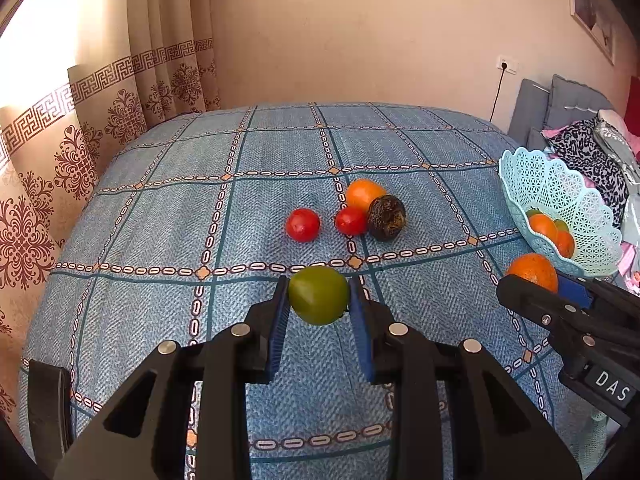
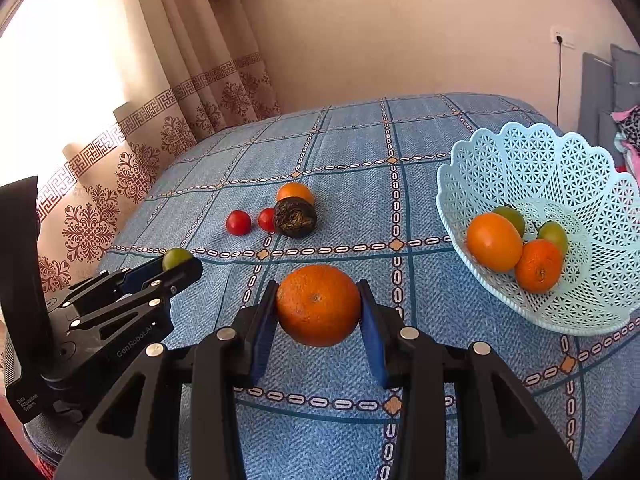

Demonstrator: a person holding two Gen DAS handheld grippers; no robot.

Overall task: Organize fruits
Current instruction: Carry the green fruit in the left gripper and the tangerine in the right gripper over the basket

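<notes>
Left claw (image 1: 319,300) grips a green fruit (image 1: 318,295); right claw (image 2: 319,307) grips an orange (image 2: 318,305) near the bed's (image 2: 352,144) right-edge basket (image 2: 560,168).

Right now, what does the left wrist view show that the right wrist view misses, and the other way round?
Only the left wrist view shows the left claw from behind, shut on the green fruit, plus the framed picture on the wall.

Only the right wrist view shows the right claw squarely, shut on the large orange, and all four fruits lying inside the basket.

Both show the two red fruits, the dark fruit and the small orange behind it on the blue cloth.
</notes>
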